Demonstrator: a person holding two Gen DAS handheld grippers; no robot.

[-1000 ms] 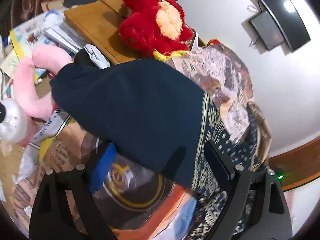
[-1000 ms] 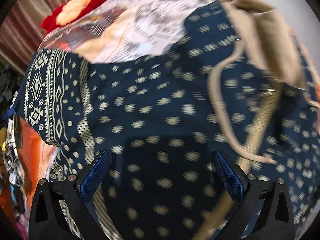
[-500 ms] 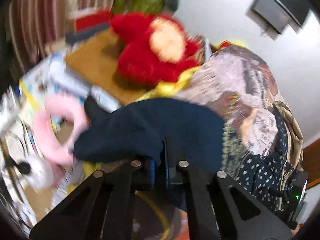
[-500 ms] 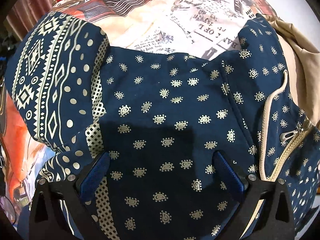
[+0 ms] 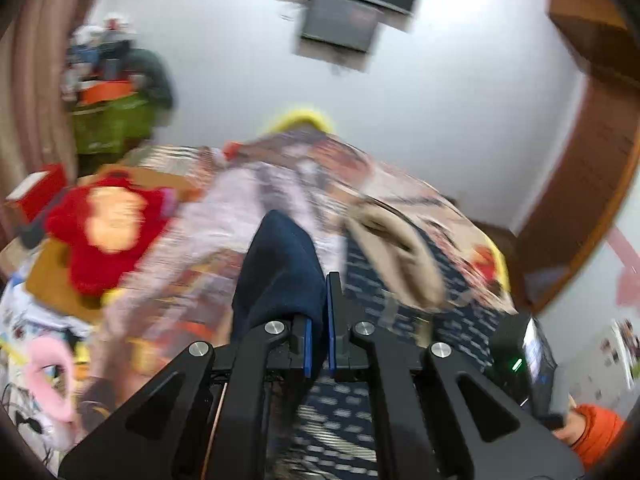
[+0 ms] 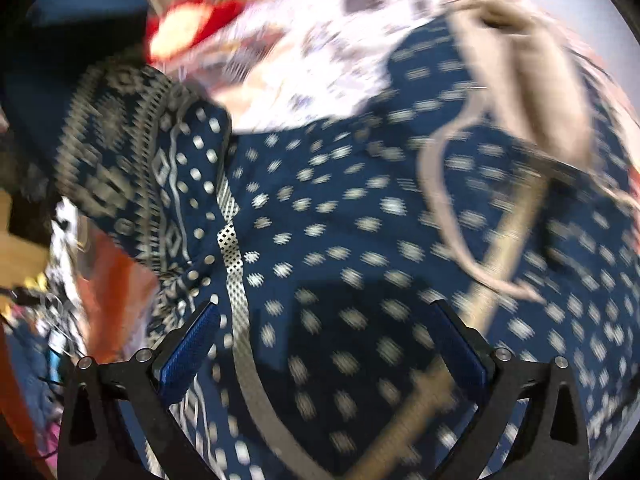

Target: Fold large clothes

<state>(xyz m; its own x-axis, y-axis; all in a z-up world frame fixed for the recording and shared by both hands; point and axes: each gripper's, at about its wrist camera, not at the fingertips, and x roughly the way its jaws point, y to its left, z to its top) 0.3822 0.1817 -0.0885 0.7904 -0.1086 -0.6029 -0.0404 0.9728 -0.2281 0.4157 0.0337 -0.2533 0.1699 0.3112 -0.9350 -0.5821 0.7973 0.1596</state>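
Note:
A navy patterned hooded jacket with a beige lining, drawstring and zip lies on a bed. My left gripper is shut on its plain navy sleeve and holds it lifted over the bed. The jacket body shows beyond it, with the beige hood lining. My right gripper is open, fingers wide apart just above the jacket's dotted front, holding nothing. The sleeve's patterned band rises at the left of the right wrist view. Both views are blurred.
The bed has a newspaper-print cover. A red plush toy lies on a wooden table at left, with a pink cushion and clutter below. A white wall with a mounted screen lies beyond.
My left gripper closed on the navy sleeve and swung it up and right over the bed. My right gripper stayed open over the jacket front, shifting slightly.

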